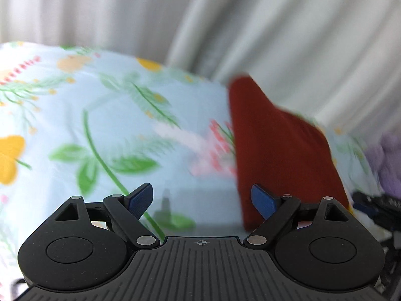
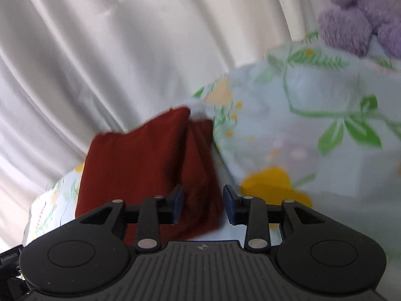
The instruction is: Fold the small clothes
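Your left tongs (image 1: 201, 200) stand spread wide with nothing between the blue pads (image 1: 140, 198); they hover just above the floral bedsheet (image 1: 100, 115). The dark red garment (image 1: 280, 155) lies just to their right, its near edge beside the right pad, so the left tool appears positioned to take or press that edge.

Your right tongs (image 2: 203, 204) are also released, at a narrower gap. The garment's right near corner shows between the pads, but neither pad clamps it; contact cannot be confirmed.

In the right wrist view the garment sits on the sheet as a compact block with a visible crease down its right portion, close to the white curtain (image 2: 100, 50) at the far side. This layered shape suggests at least one fold is in place.

A purple plush toy (image 2: 363, 17) rests on the sheet at far right, well apart from the garment. Both views are motion-blurred, so fine fabric detail is unreadable.
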Action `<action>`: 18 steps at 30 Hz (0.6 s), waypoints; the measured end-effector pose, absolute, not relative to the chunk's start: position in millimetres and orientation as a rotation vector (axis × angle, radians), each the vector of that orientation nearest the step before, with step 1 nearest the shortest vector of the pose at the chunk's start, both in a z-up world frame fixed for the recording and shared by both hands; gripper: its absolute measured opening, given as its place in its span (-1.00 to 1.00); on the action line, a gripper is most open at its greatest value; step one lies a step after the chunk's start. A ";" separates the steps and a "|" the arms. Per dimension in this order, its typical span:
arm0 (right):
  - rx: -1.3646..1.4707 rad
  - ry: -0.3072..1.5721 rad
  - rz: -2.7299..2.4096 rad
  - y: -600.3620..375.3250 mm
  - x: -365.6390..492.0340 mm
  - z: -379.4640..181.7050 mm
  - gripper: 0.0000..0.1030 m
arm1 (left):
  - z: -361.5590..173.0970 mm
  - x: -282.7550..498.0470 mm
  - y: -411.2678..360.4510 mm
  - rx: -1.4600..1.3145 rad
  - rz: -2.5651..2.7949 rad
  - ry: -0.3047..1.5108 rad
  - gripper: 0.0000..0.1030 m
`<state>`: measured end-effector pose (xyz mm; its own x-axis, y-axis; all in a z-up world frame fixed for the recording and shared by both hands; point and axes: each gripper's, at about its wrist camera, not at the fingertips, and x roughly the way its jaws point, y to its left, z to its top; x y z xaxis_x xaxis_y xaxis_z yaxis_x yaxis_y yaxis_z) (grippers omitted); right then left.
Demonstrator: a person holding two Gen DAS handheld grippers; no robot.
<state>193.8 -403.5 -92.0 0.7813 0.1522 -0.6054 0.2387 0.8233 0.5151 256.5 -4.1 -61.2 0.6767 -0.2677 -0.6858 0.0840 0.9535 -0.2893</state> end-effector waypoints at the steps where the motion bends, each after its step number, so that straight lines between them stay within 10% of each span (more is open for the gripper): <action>1: 0.614 0.683 -0.041 -403.3 200.5 -89.5 -0.33 | -58.9 263.5 -2.7 -0.253 -0.185 0.802 0.76; 5: 0.580 0.686 0.051 -390.4 246.8 -89.6 0.01 | -56.4 292.4 -13.8 -0.315 -0.202 0.784 0.77; 7: 0.536 0.716 0.077 -380.3 270.6 -94.6 -0.14 | -59.4 306.8 -25.2 -0.335 -0.218 0.802 0.77; 9: 0.486 0.724 0.099 -369.3 283.1 -97.5 -0.77 | -61.6 315.8 -35.8 -0.338 -0.221 0.814 0.77; 18: 0.367 0.689 0.004 -376.2 272.6 -109.7 -0.90 | -65.9 344.2 -69.9 -0.306 -0.267 0.798 0.79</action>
<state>272.6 -376.2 -109.7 0.7742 0.1233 -0.6208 0.1169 0.9361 0.3317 344.2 -69.9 -65.9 0.6688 -0.3466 -0.6577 0.1183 0.9230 -0.3661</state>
